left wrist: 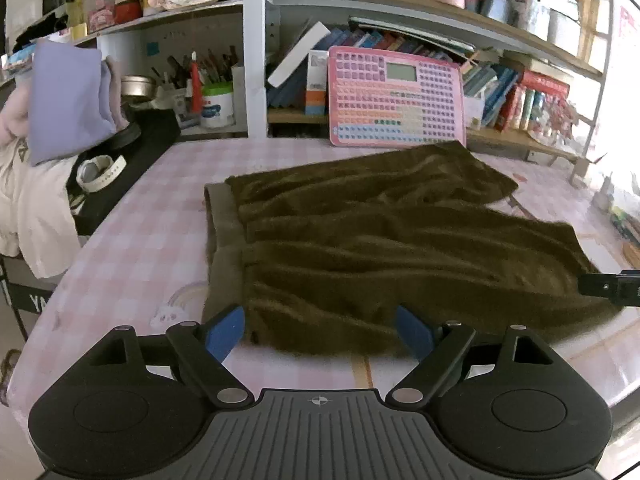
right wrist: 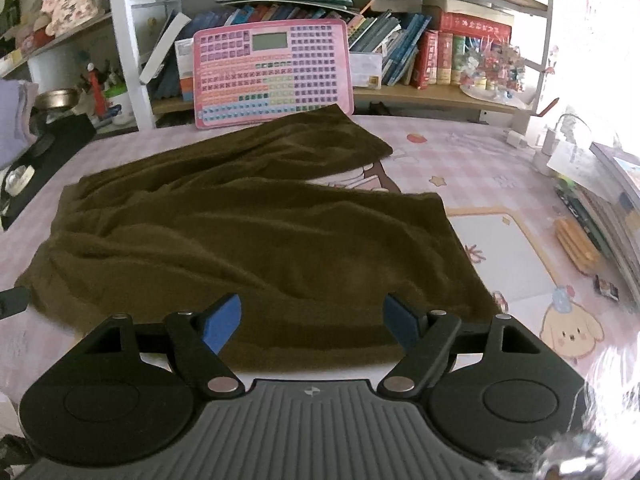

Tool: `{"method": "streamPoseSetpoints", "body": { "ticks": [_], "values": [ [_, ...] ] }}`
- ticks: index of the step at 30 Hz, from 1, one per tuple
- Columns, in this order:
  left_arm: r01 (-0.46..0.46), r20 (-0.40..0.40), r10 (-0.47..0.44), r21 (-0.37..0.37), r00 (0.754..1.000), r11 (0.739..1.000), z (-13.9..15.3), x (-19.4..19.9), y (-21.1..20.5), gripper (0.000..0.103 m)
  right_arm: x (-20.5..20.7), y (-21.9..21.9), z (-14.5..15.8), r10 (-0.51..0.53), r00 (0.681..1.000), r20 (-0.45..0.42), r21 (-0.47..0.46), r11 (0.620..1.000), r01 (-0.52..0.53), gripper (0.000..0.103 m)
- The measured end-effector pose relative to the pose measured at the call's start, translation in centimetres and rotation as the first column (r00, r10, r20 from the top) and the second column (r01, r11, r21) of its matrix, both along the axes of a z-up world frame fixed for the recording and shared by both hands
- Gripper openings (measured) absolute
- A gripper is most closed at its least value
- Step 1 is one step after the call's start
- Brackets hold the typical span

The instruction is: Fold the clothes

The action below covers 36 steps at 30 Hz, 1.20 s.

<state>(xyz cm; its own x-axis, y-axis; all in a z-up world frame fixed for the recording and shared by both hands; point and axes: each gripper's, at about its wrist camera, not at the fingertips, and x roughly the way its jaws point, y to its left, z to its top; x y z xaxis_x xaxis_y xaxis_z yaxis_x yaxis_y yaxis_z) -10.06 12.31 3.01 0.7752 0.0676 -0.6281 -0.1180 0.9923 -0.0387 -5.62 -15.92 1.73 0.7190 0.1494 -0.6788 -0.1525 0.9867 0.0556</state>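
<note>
A pair of dark olive fleece trousers [left wrist: 380,248] lies spread flat on the pink checked tablecloth [left wrist: 132,248], waistband to the left, two legs splayed to the right. My left gripper [left wrist: 320,330] is open at the near edge by the waistband end, blue pads on either side of the cloth edge, holding nothing. In the right wrist view the trousers [right wrist: 248,232] fill the middle, and my right gripper [right wrist: 312,322] is open over the near leg's hem. The right gripper's black tip [left wrist: 610,288] shows at the left view's right edge.
A pink keyboard toy [left wrist: 396,98] leans against the bookshelf [left wrist: 500,136] behind the table. A black box [left wrist: 132,168] with a white watch [left wrist: 100,172] and a clothes pile [left wrist: 40,184] sit left. Books and a wooden item [right wrist: 576,240] lie at the right edge.
</note>
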Motion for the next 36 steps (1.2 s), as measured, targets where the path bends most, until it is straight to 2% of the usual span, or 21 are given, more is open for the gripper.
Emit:
{"method": "streamPoseSetpoints", "body": {
  "ticks": [3, 5, 8, 15, 20, 24, 27, 29, 31, 32, 36],
  "values": [
    [-0.014, 0.005, 0.015, -0.013, 1.0, 1.0, 0.6, 1.8, 0.2, 0.086, 2.4, -1.2, 0.7, 0.021, 1.0, -0.01, 0.008, 1.0, -0.021, 0.078],
    [-0.023, 0.0, 0.023, -0.009, 1.0, 1.0, 1.0, 3.4, 0.2, 0.086, 4.1, -2.1, 1.1, 0.057, 0.998, -0.024, 0.017, 0.998, -0.057, 0.083],
    [-0.044, -0.012, 0.044, 0.0, 0.999, 0.999, 1.5, 5.8, 0.4, 0.086, 7.1, -3.3, 1.2, 0.122, 0.991, -0.055, 0.021, 0.992, -0.121, 0.084],
    [-0.083, -0.039, 0.083, 0.004, 0.996, 0.997, 1.8, 11.6, 1.6, 0.086, 15.5, -4.9, 1.3, 0.255, 0.964, -0.067, -0.031, 0.966, -0.258, 0.084],
    [-0.083, -0.034, 0.083, 0.02, 0.996, 0.996, 2.6, 15.8, 3.1, 0.086, 24.4, -6.0, 2.4, 0.389, 0.921, -0.024, -0.084, 0.917, -0.39, 0.084],
    [-0.068, -0.069, 0.073, 0.073, 0.995, 0.995, 2.0, 19.9, 4.2, 0.083, 33.1, -6.4, 1.7, 0.448, 0.893, -0.04, -0.106, 0.887, -0.449, 0.083],
    [-0.064, -0.109, 0.077, 0.116, 0.991, 0.991, 0.9, 22.5, 5.1, 0.077, 38.5, -5.5, -0.2, 0.478, 0.873, -0.096, -0.124, 0.865, -0.487, 0.073],
    [-0.061, -0.135, 0.08, 0.139, 0.988, 0.988, 0.1, 23.9, 5.8, 0.071, 41.4, -4.5, -1.7, 0.485, 0.864, -0.134, -0.13, 0.856, -0.501, 0.054],
    [-0.064, -0.154, 0.088, 0.159, 0.984, 0.985, -0.5, 24.9, 6.5, 0.061, 43.4, -3.4, -3.0, 0.491, 0.858, -0.153, -0.125, 0.851, -0.509, 0.049],
    [-0.064, -0.159, 0.092, 0.169, 0.983, 0.984, -0.7, 25.2, 6.8, 0.059, 44.1, -2.9, -3.6, 0.494, 0.855, -0.159, -0.12, 0.85, -0.513, 0.046],
    [-0.053, -0.172, 0.091, 0.214, 0.981, 0.975, -0.9, 26.1, 8.2, 0.055, 46.7, -0.9, -5.6, 0.508, 0.843, -0.176, -0.105, 0.842, -0.529, 0.044]
  ]
}}
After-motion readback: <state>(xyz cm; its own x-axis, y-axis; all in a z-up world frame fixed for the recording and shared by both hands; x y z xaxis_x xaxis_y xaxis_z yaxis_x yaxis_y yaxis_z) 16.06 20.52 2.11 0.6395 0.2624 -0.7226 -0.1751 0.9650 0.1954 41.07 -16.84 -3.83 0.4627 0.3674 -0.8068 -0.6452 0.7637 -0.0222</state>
